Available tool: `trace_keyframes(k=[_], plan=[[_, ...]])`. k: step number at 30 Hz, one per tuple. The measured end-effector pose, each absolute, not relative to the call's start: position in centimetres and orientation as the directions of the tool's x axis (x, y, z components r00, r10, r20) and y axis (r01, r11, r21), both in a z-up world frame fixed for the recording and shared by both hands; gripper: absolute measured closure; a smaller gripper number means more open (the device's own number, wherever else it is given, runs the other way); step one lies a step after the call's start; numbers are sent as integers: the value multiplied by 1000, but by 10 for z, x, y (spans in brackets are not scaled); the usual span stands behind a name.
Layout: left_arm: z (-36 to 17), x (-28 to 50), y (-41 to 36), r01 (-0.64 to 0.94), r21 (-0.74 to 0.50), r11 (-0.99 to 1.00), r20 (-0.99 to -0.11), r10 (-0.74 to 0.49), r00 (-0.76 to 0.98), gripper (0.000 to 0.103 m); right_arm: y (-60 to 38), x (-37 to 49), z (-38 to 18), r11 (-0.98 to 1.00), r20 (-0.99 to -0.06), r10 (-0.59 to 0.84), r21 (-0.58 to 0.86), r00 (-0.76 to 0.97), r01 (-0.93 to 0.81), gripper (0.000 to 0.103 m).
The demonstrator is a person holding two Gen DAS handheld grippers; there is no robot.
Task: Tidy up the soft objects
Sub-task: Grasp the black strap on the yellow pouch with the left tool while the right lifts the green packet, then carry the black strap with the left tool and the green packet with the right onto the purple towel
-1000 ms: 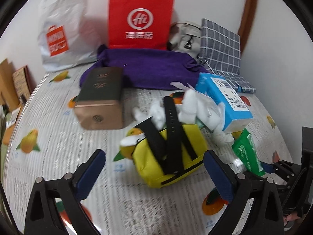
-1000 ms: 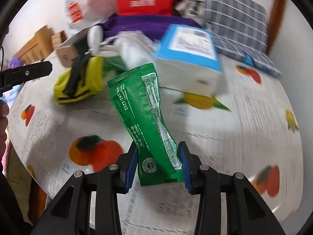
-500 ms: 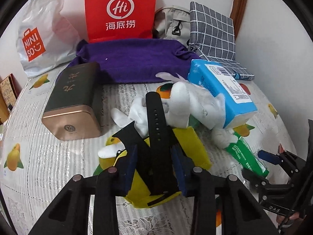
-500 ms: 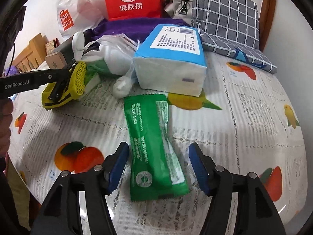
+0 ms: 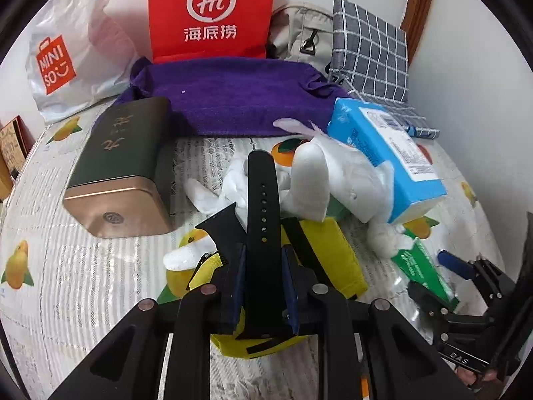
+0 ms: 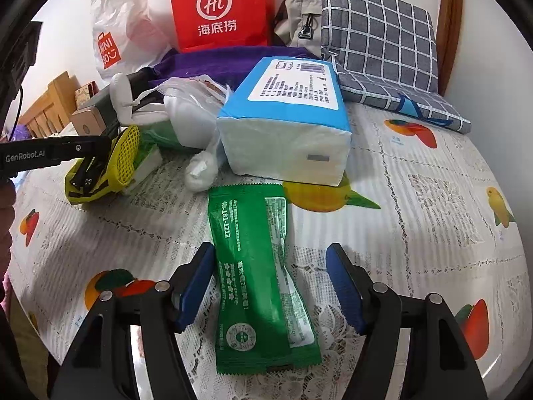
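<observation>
My left gripper (image 5: 263, 286) is closing, its blue pads pressing either side of the black strap (image 5: 261, 206) of the yellow pouch (image 5: 336, 263). The pouch (image 6: 125, 153) lies on the fruit-print tablecloth against a white plush toy (image 5: 316, 180). A blue tissue pack (image 6: 293, 113) rests behind the toy. My right gripper (image 6: 269, 283) is opening, and the green packet (image 6: 256, 266) lies flat on the cloth between its fingers, free of the pads. In the left wrist view the right gripper (image 5: 436, 278) sits at the far right over the green packet (image 5: 416, 266).
A dark tin box with a gold end (image 5: 116, 173) lies left of the pouch. Behind are a purple towel (image 5: 233, 93), a red paper bag (image 5: 213, 13), a white shopping bag (image 5: 66, 60), a beige bag (image 5: 306, 40) and a grey checked cushion (image 6: 376, 33).
My left gripper moved forward onto the yellow pouch and closed from wide open onto its black strap. My right gripper opened and let the green packet drop flat on the cloth.
</observation>
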State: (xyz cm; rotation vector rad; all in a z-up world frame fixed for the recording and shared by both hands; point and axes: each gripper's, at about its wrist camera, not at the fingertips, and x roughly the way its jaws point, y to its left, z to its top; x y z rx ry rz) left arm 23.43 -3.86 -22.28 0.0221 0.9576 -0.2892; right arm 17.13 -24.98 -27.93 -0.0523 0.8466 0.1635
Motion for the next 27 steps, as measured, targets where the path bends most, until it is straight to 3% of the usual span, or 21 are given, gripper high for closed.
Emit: trace_keyframes(k=[3,4,5,6,27], plan=[[-222,234,-41,253,-87,964,-799,-219,560,83,-250,171,-280,988,-740,118,19,662,-154,34],[-218,231,-38,251,-108,962,-790,-236,566,84,-251,170,-279,988,-738,116,18,665,-152,43],[-215,229,-35,254,-129,959,-784,-255,566,84,-252,169,-278,988,-737,117,21,666,-151,59],[-212,227,-33,255,-147,956,-780,-271,564,84,-255,169,-276,989,-738,119,30,665,-144,65],[-220,176,59,33,-131,991,-819,-126,559,84,-266,150,-269,998,-757,58,27,651,-58,70]])
